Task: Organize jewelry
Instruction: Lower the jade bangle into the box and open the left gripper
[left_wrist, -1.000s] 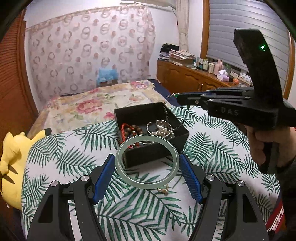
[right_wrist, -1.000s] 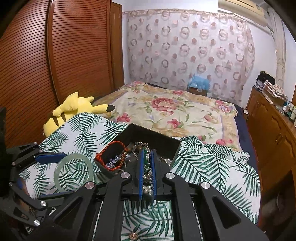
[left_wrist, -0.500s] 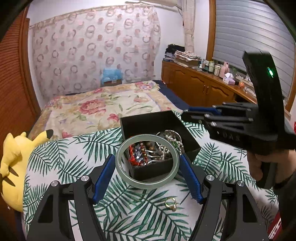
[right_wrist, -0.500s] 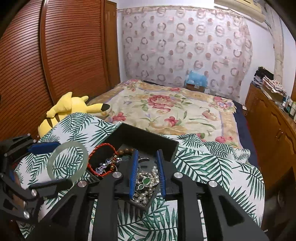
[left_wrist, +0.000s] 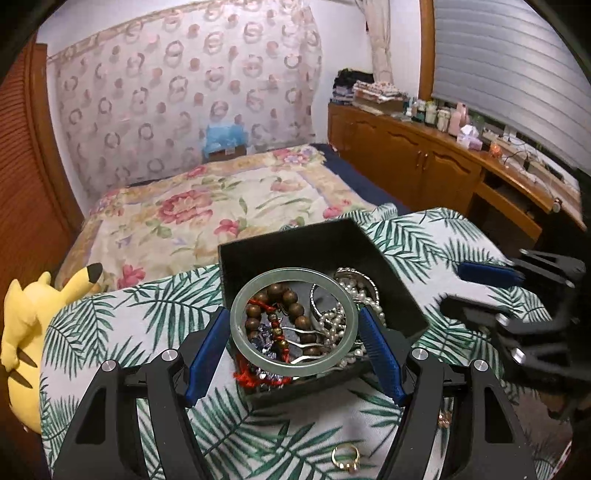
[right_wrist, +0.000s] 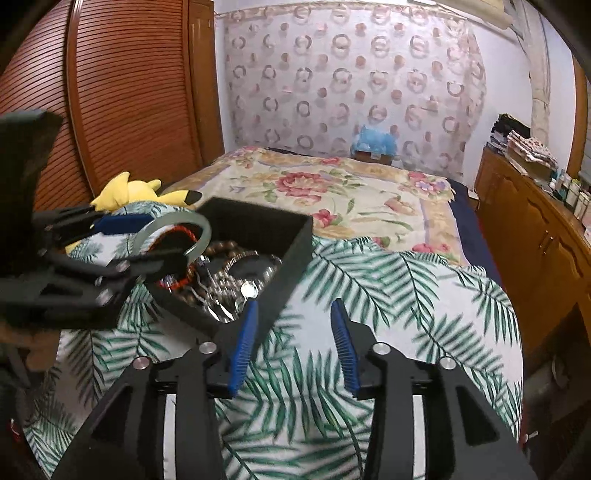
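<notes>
The left gripper (left_wrist: 294, 339) pinches a pale green, translucent jade bangle (left_wrist: 294, 322) by its outer rim, above the black box (left_wrist: 295, 242) of beads and pearls. The right gripper (right_wrist: 291, 341), jaws opening, holds nothing, just right of the box.

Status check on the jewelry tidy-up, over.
Left tool shut on green bangle, above black box. Right tool opening, empty. Gold ring loose on cloth. Nothing blocking.
</notes>
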